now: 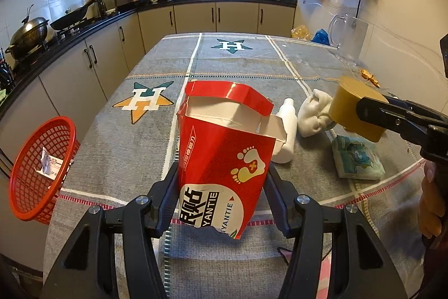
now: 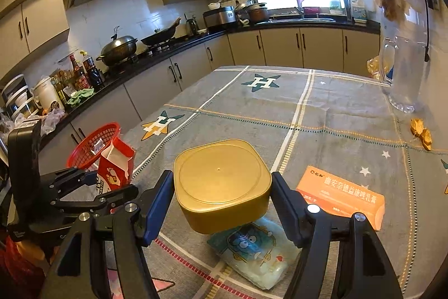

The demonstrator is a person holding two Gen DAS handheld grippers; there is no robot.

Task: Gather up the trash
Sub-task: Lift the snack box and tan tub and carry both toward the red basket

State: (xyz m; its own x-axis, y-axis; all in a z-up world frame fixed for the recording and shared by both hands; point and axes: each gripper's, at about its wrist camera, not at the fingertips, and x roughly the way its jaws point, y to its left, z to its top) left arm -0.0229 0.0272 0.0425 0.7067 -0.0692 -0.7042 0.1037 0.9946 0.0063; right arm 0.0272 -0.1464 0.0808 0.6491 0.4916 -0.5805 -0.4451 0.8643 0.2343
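My left gripper (image 1: 222, 181) is shut on a torn red carton (image 1: 224, 150) with a foot print on it, held above the table with its torn top open. The same carton (image 2: 116, 167) shows at the left of the right wrist view, just in front of the red mesh basket (image 2: 93, 146). My right gripper (image 2: 222, 195) is shut on a gold square tub (image 2: 221, 184), lifted over the cloth; the tub (image 1: 355, 108) also appears at the right of the left wrist view. The basket (image 1: 39, 170) hangs off the table's left edge with a paper scrap inside.
On the grey checked tablecloth (image 1: 238, 66) lie a white bottle (image 1: 287, 131), a crumpled white wad (image 1: 313, 114), a tissue pack (image 1: 357, 157), an orange box (image 2: 343, 196) and yellow wrappers (image 2: 421, 132). A clear jug (image 2: 403, 74) stands far right. Kitchen counters run behind.
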